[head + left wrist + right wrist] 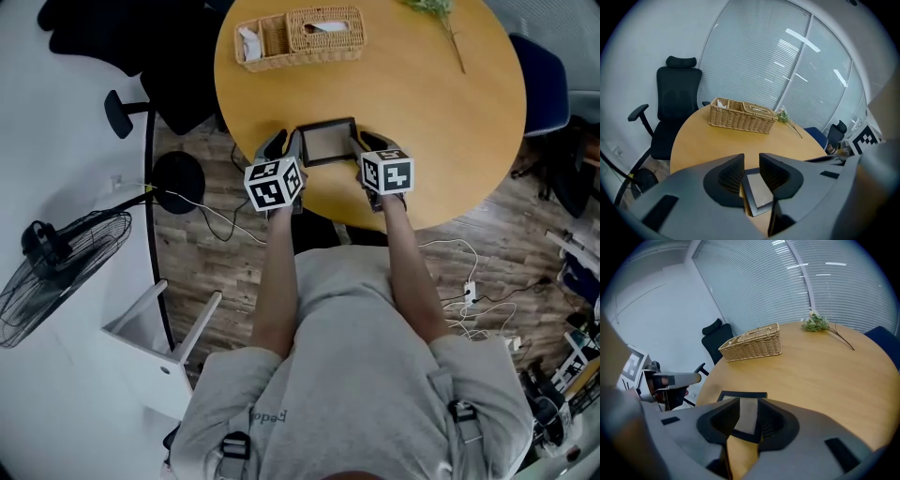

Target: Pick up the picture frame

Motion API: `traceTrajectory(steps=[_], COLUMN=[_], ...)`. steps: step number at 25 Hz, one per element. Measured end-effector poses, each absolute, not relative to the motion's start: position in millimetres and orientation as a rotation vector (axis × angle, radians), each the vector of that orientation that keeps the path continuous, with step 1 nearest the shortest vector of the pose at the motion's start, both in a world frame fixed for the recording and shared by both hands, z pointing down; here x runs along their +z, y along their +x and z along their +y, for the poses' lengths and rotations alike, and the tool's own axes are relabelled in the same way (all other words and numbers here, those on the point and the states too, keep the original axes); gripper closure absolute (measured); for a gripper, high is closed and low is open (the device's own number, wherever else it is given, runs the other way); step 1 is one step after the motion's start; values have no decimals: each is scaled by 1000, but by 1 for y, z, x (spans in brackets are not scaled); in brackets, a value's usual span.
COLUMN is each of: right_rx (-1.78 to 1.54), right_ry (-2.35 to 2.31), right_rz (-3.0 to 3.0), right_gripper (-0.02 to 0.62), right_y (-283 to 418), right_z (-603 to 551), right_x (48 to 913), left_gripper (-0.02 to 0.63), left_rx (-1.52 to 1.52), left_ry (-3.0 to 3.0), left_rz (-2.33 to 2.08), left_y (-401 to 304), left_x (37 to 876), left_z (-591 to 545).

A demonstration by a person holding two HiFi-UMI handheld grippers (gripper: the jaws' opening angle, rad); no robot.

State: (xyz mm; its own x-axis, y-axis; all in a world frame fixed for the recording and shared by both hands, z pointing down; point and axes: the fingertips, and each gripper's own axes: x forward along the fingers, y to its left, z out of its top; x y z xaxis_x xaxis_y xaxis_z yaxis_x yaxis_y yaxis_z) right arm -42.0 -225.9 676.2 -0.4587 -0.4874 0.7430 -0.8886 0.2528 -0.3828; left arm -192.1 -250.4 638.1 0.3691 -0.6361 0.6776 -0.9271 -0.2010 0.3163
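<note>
Frame (328, 142) lay flat between released left tongs (281, 147) and right tongs (373, 142), edges inside both. Uneven closing might skid it across the tabletop (422, 112).

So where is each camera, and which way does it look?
Head view: on the person's head, looking steeply down at the table, picture frame and basket; shows both arms, left claw and right claw.
Left gripper view: on the left claw, looking along its open jaws past the picture frame toward the basket and chair.
Right gripper view: on the right claw, looking along its open jaws over the picture frame toward the basket and flower sprig.
Shared: both gripper views see the picture frame and basket.
</note>
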Motion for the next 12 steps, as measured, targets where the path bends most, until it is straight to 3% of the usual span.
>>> traceTrajectory(steps=[12], right_rx=[1136], right_ry=[1277], right_rz=[-1966], right_gripper=[469], right_y=[-43], right_z=[-223], right_x=[707], left_gripper=[489], left_rx=[612], left_ry=[1831], left_rz=[-1301], left_y=[-187], left_x=[693], left_z=[-231])
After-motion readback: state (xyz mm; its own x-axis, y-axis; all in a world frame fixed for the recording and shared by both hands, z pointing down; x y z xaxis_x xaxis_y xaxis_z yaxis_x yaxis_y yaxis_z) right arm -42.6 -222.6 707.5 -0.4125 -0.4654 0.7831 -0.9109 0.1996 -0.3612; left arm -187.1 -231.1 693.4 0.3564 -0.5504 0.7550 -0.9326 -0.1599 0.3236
